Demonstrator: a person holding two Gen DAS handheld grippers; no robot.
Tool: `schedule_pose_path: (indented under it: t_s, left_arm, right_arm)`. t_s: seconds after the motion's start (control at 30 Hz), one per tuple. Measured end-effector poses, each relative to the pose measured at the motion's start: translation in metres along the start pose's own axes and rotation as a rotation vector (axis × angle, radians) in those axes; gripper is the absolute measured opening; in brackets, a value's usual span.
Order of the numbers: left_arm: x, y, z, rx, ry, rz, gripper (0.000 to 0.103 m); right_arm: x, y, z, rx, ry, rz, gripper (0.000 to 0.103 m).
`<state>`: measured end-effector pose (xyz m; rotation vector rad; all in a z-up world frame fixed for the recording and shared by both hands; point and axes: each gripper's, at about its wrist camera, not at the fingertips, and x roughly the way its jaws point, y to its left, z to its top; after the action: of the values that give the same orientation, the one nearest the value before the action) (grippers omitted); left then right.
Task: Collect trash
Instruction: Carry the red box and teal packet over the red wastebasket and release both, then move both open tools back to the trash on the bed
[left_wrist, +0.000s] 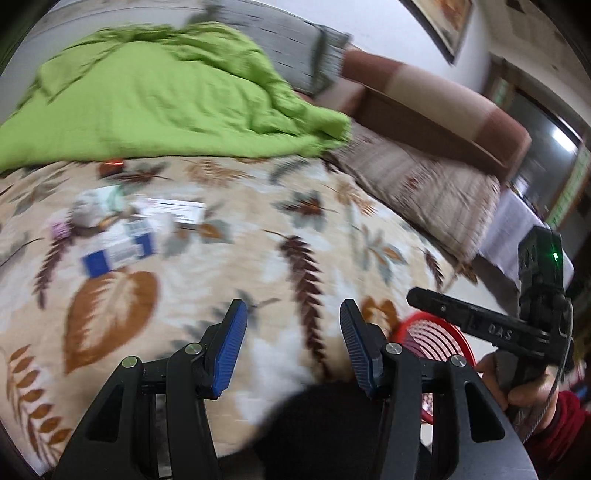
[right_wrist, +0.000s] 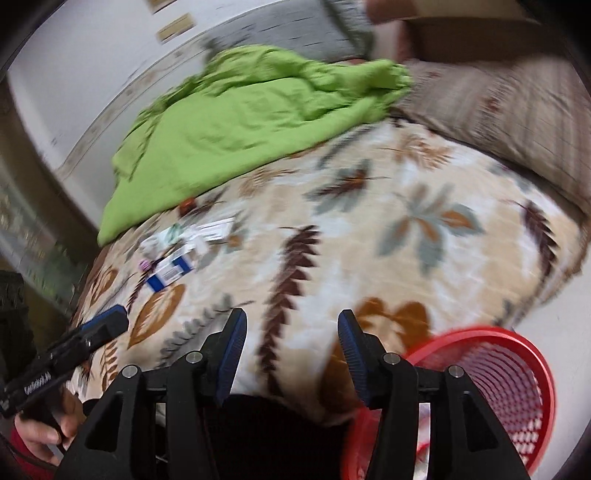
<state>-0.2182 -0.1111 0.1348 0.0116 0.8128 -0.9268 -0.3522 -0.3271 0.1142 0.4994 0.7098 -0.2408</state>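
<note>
Trash lies in a small heap on the bed, on the leafy blanket just in front of the green cover. It is well apart from both tongs. The pictures are blurry, so the bits are hard to tell. One looks like a small box with blue ends. Behind it is a long white pack, some crumpled paper, a tiny pink thing and a little red thing by the green cover. I think all of it is light. The box should be stiff but easy to squash, so grab it across its short sides and squeeze gently. The crumpled paper is soft and can be pinched anywhere. The flat white pack may be slippery and sits low on the soft blanket, so take it by an edge. The left tongs are partly open and hold nothing. The right tongs are partly open too, and hold nothing. A red bin stands on the floor by the bed, close to the right tongs. It looks like the place for the trash.
</note>
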Motion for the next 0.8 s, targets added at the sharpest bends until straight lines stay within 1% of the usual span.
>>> schedule_pose_path:
  t_s: [0.13,0.23,0.3,0.4,0.57,0.67,0.77,0.8]
  left_arm:
    - [-0.017,0.036,0.007,-0.061,-0.043,0.058,0.051]
    - [-0.029,0.07,0.011,-0.119,-0.071,0.108,0.051]
    - [-0.036,0.097,0.014,-0.162,-0.086,0.155,0.051]
    - [-0.042,0.132,0.019,-0.21,-0.09,0.216,0.051]
    - [-0.033,0.186,0.025,-0.293,-0.065,0.283,0.051]
    - [-0.018,0.209,0.034,-0.291,-0.042,0.326,0.051]
    - [0.0,0.226,0.047,-0.277,-0.038,0.335,0.051]
    - [0.007,0.232,0.051,-0.273,-0.033,0.352,0.051]
  right_arm:
    - [0.02,0.035,0.008,-0.079,0.022,0.042,0.055]
    - [0.036,0.06,0.012,-0.13,0.058,0.082,0.055]
    - [0.045,0.074,0.013,-0.152,0.077,0.103,0.056]
    - [0.058,0.094,0.013,-0.178,0.097,0.13,0.058]
    - [0.078,0.118,0.01,-0.189,0.122,0.175,0.059]
    - [0.089,0.125,0.004,-0.199,0.144,0.182,0.059]
    - [0.097,0.125,-0.003,-0.2,0.161,0.179,0.06]
    - [0.099,0.123,-0.003,-0.198,0.165,0.176,0.06]
